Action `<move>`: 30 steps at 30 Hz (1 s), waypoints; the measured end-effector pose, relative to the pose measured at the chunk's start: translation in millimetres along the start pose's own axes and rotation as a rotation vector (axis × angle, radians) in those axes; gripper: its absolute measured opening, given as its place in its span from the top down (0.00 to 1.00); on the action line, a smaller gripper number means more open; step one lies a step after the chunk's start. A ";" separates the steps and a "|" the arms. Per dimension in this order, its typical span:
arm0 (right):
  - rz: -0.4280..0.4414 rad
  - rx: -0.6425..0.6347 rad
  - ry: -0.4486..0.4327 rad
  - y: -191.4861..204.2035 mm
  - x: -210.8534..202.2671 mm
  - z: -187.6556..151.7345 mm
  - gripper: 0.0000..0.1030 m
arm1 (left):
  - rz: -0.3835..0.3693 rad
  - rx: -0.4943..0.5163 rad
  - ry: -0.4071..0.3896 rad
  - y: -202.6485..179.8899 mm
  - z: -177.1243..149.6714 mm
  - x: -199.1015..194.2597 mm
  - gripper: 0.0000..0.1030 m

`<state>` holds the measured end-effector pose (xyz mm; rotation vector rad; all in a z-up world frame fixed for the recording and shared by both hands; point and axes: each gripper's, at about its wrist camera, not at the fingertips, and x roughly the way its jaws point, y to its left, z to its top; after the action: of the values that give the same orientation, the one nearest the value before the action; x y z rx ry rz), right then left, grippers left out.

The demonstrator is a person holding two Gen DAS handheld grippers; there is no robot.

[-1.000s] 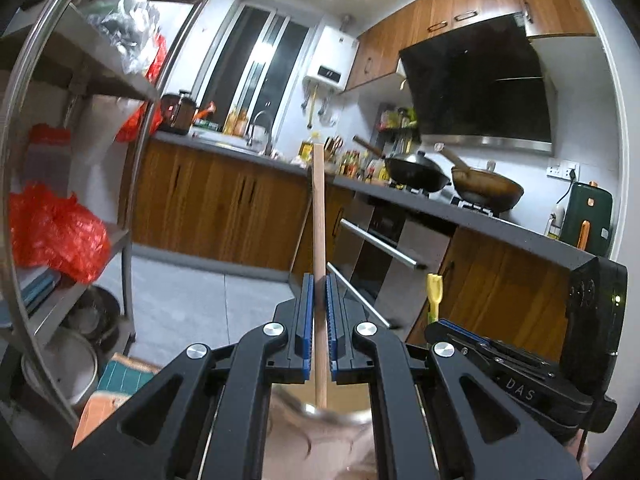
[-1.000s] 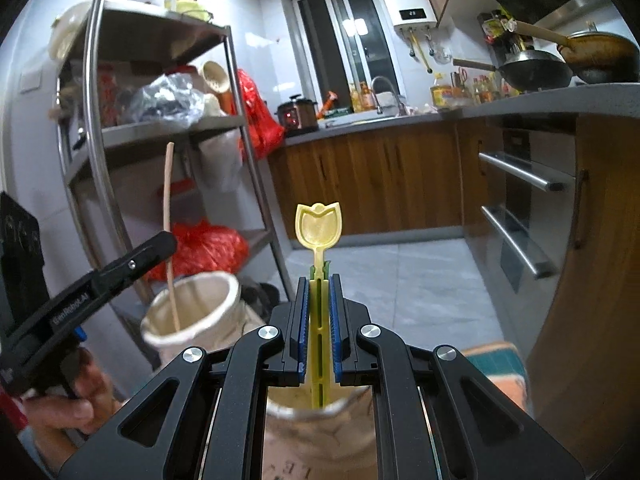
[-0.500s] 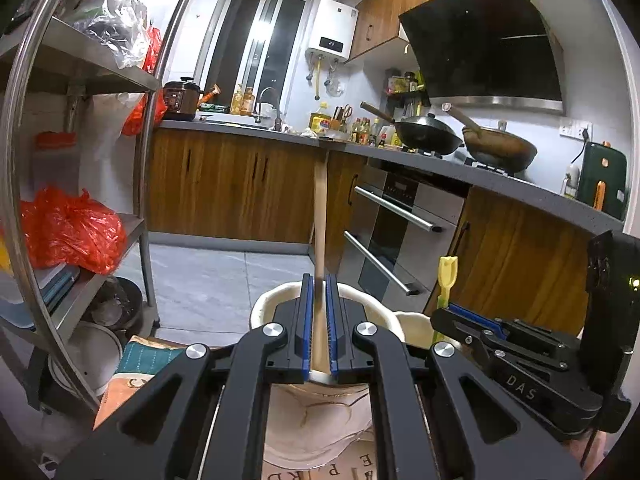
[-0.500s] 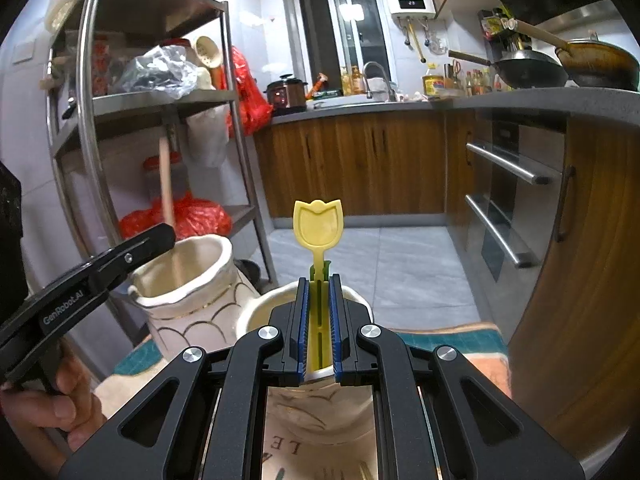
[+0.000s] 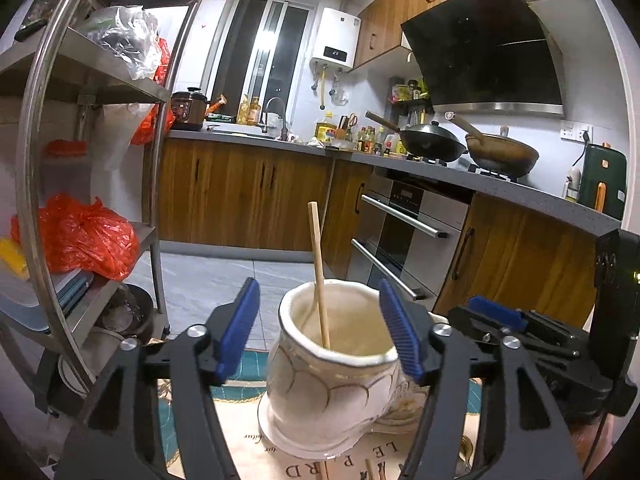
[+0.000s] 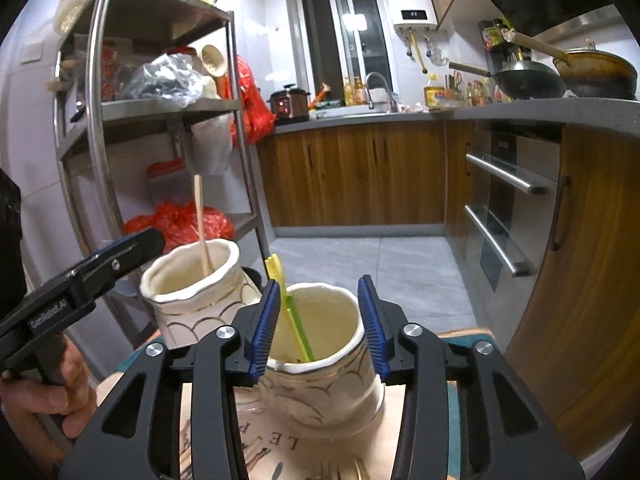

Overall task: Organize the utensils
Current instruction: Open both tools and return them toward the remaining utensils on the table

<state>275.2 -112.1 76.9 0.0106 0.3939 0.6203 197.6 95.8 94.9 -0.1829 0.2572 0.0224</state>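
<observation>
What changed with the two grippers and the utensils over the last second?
Both let go. The left gripper opened, leaving the wooden chopstick in its ceramic jar. The right gripper opened, dropping the yellow tulip pick into the other jar. Jars stayed put.

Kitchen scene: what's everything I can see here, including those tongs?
Jar: two, cream with gold lines, side by side on the mat.
Stick: one, wooden, standing in the left jar.
Pick: one, yellow and green, leaning in the right jar.
Mat: one, printed, under the jars.
Rack: one, steel, left wall.
Woks: two, dark, on the stove.
Left tongs: black, blue pads, open.
Right tongs: same, open.
</observation>
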 end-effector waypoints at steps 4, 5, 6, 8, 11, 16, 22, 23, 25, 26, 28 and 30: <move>-0.007 -0.010 -0.014 -1.5 -11.4 -1.5 0.57 | -0.001 -0.002 -0.001 4.6 -2.3 -11.9 0.35; -0.009 -0.014 -0.016 -2.2 -15.3 -2.2 0.57 | 0.000 -0.002 0.003 6.7 -4.3 -15.6 0.35; -0.012 -0.016 -0.020 -3.2 -19.2 -2.8 0.57 | 0.002 -0.001 0.009 7.6 -6.1 -17.8 0.35; -0.015 -0.020 -0.023 -4.8 -26.4 -5.3 0.57 | 0.005 -0.002 0.032 12.5 -12.9 -23.4 0.35; -0.021 -0.025 -0.016 -7.6 -34.2 -11.2 0.57 | 0.007 0.000 0.064 17.0 -23.6 -29.2 0.35; -0.029 -0.026 0.011 -11.8 -46.2 -23.0 0.57 | 0.007 0.008 0.101 21.7 -36.1 -33.6 0.35; -0.012 0.007 0.077 -26.5 -54.2 -46.3 0.57 | -0.005 0.011 0.178 24.4 -54.4 -32.8 0.35; -0.012 0.011 0.096 -29.9 -55.8 -51.3 0.57 | -0.008 0.008 0.192 25.7 -57.4 -32.5 0.36; -0.005 0.020 0.127 -35.3 -59.1 -59.0 0.57 | -0.012 0.003 0.228 28.1 -64.6 -32.4 0.40; -0.005 0.023 0.139 -37.7 -61.1 -62.2 0.57 | -0.019 -0.002 0.250 29.5 -67.8 -31.3 0.46; -0.001 0.014 0.165 -40.0 -64.5 -67.9 0.57 | -0.030 -0.006 0.292 30.7 -73.9 -27.5 0.49; 0.003 -0.003 0.200 -41.0 -64.7 -73.8 0.57 | -0.039 0.003 0.329 30.0 -80.0 -24.3 0.55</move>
<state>223.6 -190.2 26.4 -0.0538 0.5863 0.6272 152.7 110.7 19.7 -0.1880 0.5817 -0.0477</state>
